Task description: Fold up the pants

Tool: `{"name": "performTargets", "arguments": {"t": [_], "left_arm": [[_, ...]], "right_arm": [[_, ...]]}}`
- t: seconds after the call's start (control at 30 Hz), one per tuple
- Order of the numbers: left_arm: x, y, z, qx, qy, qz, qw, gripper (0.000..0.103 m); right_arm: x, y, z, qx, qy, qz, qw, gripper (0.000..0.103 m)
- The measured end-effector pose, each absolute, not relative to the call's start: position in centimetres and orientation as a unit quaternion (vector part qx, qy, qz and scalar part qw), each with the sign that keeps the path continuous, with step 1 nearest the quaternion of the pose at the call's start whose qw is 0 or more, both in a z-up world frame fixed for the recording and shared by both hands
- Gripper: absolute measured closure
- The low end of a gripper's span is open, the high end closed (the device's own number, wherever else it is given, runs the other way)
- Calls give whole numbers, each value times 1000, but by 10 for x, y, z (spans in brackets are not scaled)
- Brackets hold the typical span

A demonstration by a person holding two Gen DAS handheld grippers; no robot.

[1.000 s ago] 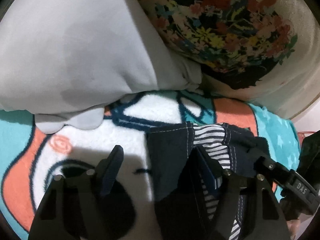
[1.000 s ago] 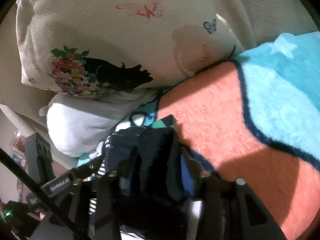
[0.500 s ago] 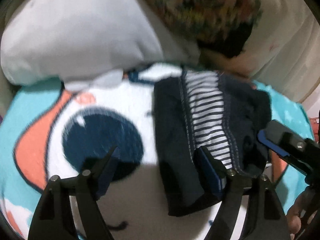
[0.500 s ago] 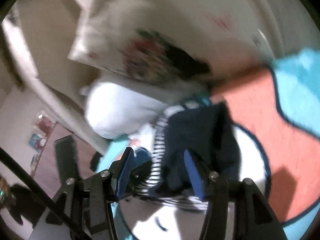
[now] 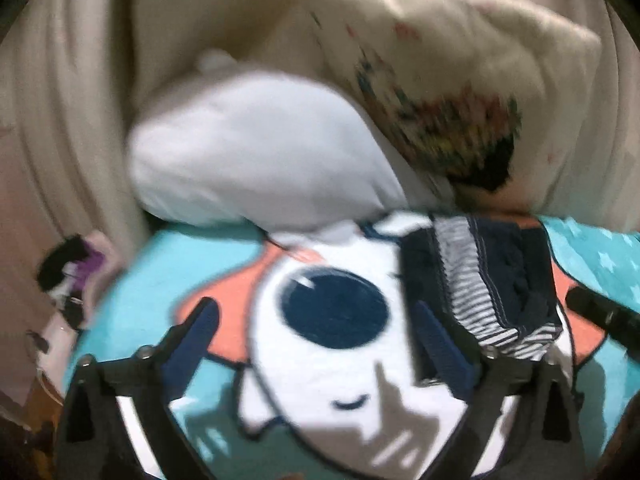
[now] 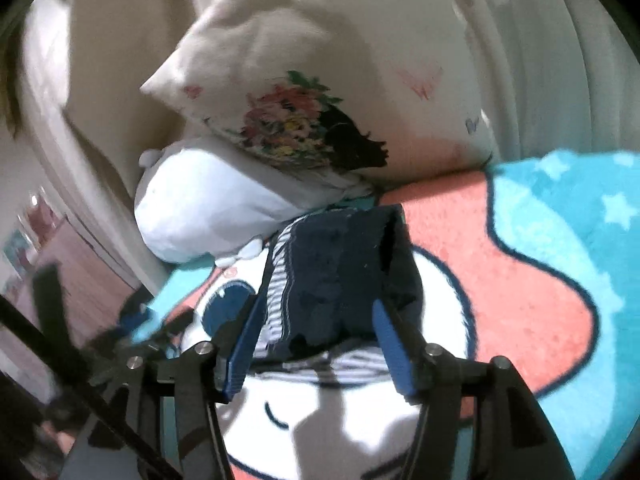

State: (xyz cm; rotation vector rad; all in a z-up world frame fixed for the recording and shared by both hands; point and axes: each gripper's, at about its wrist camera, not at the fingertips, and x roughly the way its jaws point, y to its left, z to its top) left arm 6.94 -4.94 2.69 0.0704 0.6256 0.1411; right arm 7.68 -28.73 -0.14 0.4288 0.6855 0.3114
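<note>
The dark navy pants [image 5: 496,276] with a striped lining lie folded in a compact bundle on the cartoon blanket [image 5: 320,364]. In the left wrist view my left gripper [image 5: 316,336] is open and empty, pulled back to the left of the bundle. In the right wrist view the pants [image 6: 340,276] lie just beyond my right gripper [image 6: 316,328], which is open and empty, its blue pads [image 6: 390,344] standing either side of the bundle's near end without gripping it.
A white pillow [image 5: 256,160] and a floral pillow [image 5: 452,92] lie at the head of the bed behind the pants. A cream curtain [image 6: 552,56] hangs behind. The blanket [image 6: 540,264] spreads to the right. Small dark items [image 5: 68,268] sit at the left edge.
Both grippers let go of the pants and pulled back and up. The folded bundle now lies free on the blanket, farther from both cameras.
</note>
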Motion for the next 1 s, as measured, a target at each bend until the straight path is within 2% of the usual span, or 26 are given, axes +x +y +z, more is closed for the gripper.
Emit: {"name": "performTargets", "arguments": {"t": [0.13, 0.27, 1.0], "left_arm": [[45, -43, 44, 50, 265, 103, 958, 0], [36, -39, 46, 26, 301, 67, 951, 0], [13, -60, 30, 23, 340, 6, 940, 0]], "right_arm": [[60, -263, 2, 157, 330, 132, 921, 36], [46, -248, -1, 129, 328, 116, 929, 30], [20, -240, -6, 80, 341, 84, 933, 26]]}}
